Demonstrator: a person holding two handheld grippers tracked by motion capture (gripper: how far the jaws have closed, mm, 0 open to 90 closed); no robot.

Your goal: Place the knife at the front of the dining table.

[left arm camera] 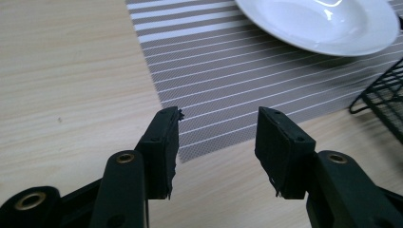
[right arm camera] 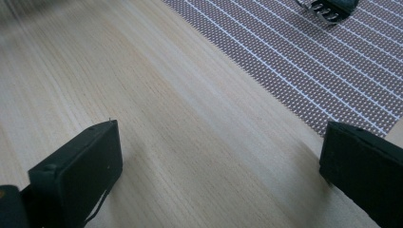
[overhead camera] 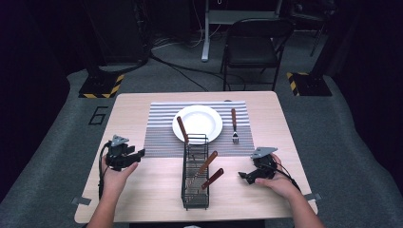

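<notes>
A white plate [overhead camera: 197, 122] sits on a striped placemat [overhead camera: 159, 128], with a wooden-handled fork [overhead camera: 234, 124] lying to its right. In front of it stands a black wire caddy [overhead camera: 195, 190] with two wooden-handled utensils [overhead camera: 207, 162] leaning inside, and a third [overhead camera: 182, 129] rises over the plate's edge. My left gripper [overhead camera: 140, 154] hovers left of the caddy. Its jaws stand apart with nothing between them [left arm camera: 218, 118], aimed at the mat's corner [left arm camera: 228, 76] and the plate [left arm camera: 323, 23]. My right gripper [overhead camera: 242, 175] rests right of the caddy, open wide [right arm camera: 221, 137] over bare wood, with the fork tines [right arm camera: 328, 8] ahead.
The caddy's corner [left arm camera: 385, 104] shows at the right of the left gripper view. A black folding chair [overhead camera: 254, 42] stands beyond the table's far edge. Hazard-striped stand bases [overhead camera: 100, 86] sit on the floor at both far corners.
</notes>
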